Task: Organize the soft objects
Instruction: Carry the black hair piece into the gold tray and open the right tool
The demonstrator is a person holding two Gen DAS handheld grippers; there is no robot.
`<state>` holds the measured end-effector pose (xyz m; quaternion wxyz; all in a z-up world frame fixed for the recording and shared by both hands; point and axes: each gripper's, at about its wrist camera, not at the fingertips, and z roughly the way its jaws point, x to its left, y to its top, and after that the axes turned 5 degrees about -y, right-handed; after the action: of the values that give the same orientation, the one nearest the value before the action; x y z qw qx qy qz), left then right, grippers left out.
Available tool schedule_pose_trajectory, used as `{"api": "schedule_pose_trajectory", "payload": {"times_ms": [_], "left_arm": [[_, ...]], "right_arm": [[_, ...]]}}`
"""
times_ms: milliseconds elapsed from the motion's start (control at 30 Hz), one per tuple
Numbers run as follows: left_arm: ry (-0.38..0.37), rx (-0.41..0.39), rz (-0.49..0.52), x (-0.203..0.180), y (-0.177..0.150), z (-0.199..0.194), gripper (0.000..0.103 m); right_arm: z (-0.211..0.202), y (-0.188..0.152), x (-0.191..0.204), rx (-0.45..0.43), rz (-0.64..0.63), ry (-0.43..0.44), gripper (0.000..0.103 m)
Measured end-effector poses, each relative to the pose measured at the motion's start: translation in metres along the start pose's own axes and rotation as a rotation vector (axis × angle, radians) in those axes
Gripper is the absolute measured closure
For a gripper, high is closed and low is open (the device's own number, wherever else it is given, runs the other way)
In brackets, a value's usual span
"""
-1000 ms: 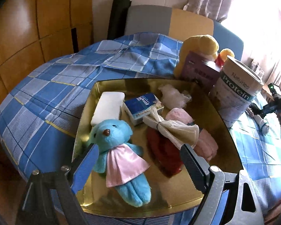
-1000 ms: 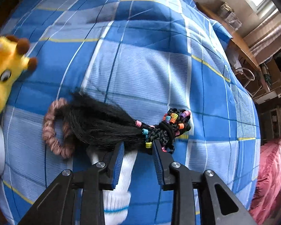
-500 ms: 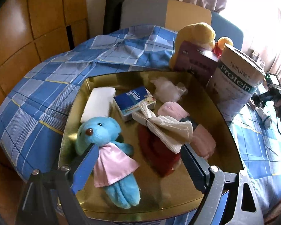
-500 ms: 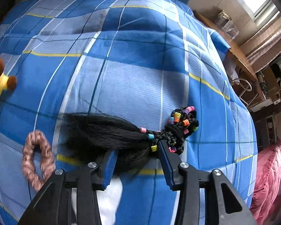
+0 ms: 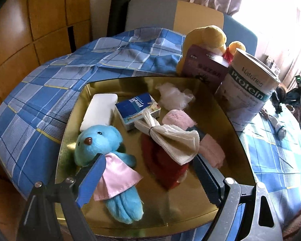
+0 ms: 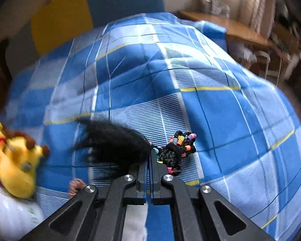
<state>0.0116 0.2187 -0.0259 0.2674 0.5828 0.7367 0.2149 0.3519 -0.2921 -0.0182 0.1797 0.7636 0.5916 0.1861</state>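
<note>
My right gripper is shut on a black hairpiece with a beaded braid knot and holds it just above the blue checked cloth. My left gripper is open and empty over a gold tray. The tray holds a blue teddy in a pink cape, a cream cloth bow, a red soft item, pink cloths, a white pad, a tissue pack and white fluff.
A protein can, a purple box and a yellow plush stand behind the tray. In the right wrist view the yellow plush lies at left, with a brown scrunchie and a white sock under the gripper.
My right gripper has shut on the black hairpiece and lifted it, with the view tilting up. The left gripper has stayed open over the tray, shifting slightly.
</note>
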Motion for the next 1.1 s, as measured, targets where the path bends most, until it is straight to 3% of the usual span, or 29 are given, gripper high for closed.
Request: {"api": "schedule_pose_trajectory", "payload": {"times_ms": [167, 400, 533, 700, 933, 1100], "left_arm": [[-0.014, -0.009, -0.012, 0.003, 0.000, -0.004, 0.014], [-0.037, -0.046, -0.003, 0.001, -0.002, -0.020, 0.014], [-0.038, -0.082, 0.009, 0.003, -0.003, -0.032, 0.014], [-0.036, -0.101, -0.008, 0.015, -0.006, -0.044, 0.014], [0.007, -0.116, -0.039, 0.037, -0.017, -0.057, 0.014], [0.058, -0.128, -0.088, 0.059, -0.025, -0.065, 0.014]], "right_arm": [[-0.024, 0.001, 0.006, -0.050, -0.027, 0.010, 0.103], [-0.080, 0.008, 0.039, -0.140, -0.058, 0.103, 0.103], [-0.112, 0.019, 0.088, -0.196, -0.105, 0.179, 0.103], [-0.165, 0.017, 0.184, -0.272, -0.226, 0.355, 0.103], [-0.215, -0.052, 0.307, -0.255, -0.437, 0.631, 0.103], [-0.222, -0.148, 0.363, -0.157, -0.662, 0.752, 0.103]]}}
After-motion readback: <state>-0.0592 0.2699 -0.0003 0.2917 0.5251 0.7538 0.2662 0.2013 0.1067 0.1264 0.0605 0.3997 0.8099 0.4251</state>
